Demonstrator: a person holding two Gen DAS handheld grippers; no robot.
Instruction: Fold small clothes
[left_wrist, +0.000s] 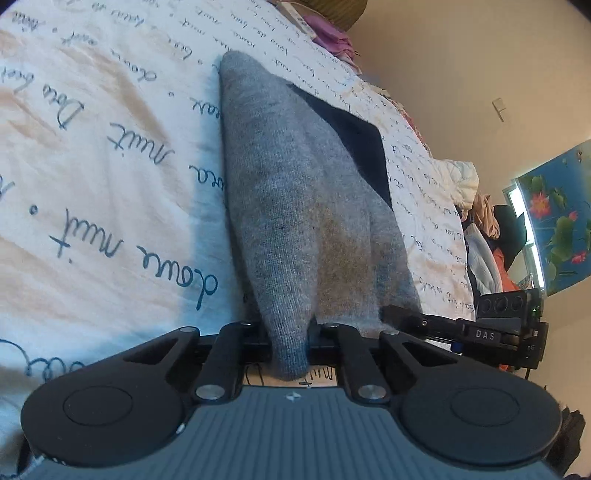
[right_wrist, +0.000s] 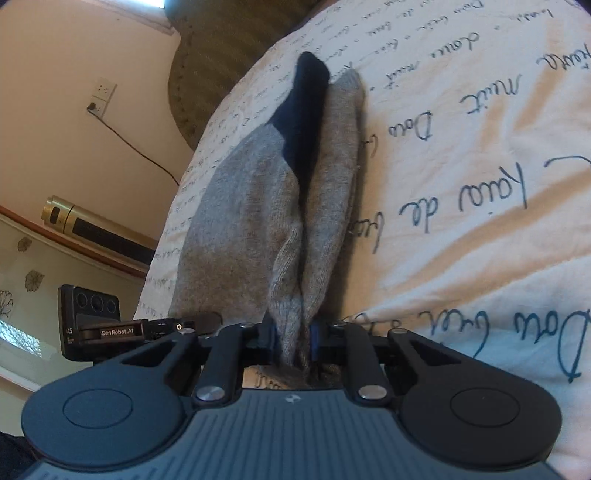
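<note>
Left tool (left_wrist: 290, 343): jaws closed on the near end of a grey sock (left_wrist: 295, 221), whose knit bunches into a narrow neck between the pads and hangs a little below them. Right tool (right_wrist: 295, 339): jaws likewise closed on gathered grey knit, here two folds of fabric pressed together side by side. From each tool the grey sock runs away from the camera across the bed, widening past the pinch and narrowing again toward its far end. A dark navy section (left_wrist: 354, 147) shows along its right side in the left wrist view and along the middle, reaching the far tip, in the right wrist view (right_wrist: 303, 110); whether this is a part of the same sock or a second sock cannot be told. The fabric lies on a white bedsheet (left_wrist: 92, 147) printed with blue cursive script, roughly midway across the visible width of the bed. In each view the other tool's body appears just beside the sock's near end, at the right in the left wrist view (left_wrist: 509, 325) and at the left in the right wrist view (right_wrist: 96, 325). Beyond the bed's far edge: a pile of clothes (left_wrist: 480, 229), a floral picture (left_wrist: 554, 221), a wall socket with a cable (right_wrist: 101, 96) and a gold cylinder (right_wrist: 70, 218) on a ledge.
</note>
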